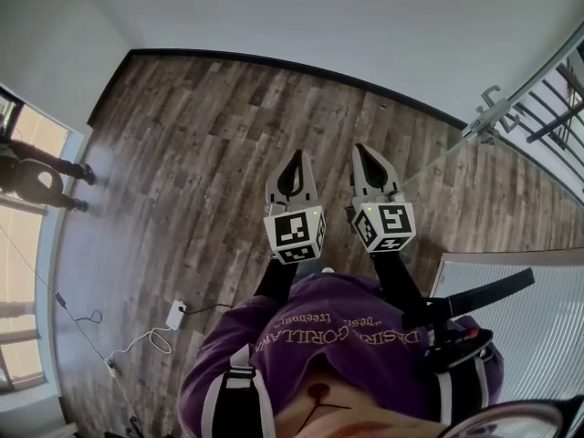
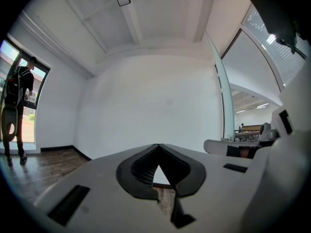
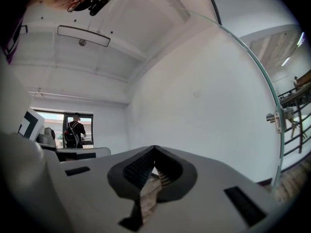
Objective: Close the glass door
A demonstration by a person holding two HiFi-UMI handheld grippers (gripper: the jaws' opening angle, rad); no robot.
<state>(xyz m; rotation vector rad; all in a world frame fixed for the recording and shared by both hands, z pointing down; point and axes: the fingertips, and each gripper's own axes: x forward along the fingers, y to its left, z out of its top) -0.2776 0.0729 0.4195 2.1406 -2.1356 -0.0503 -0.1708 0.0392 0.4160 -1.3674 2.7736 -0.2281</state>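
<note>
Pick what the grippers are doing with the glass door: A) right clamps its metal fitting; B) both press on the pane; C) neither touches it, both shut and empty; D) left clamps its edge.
C: the left gripper and right gripper have jaws together on nothing, with the glass door off to their right.

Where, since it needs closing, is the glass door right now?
In the head view the glass door stands at upper right, its edge running diagonally just ahead and to the right of the right tongs, with the railing beyond it.
</note>
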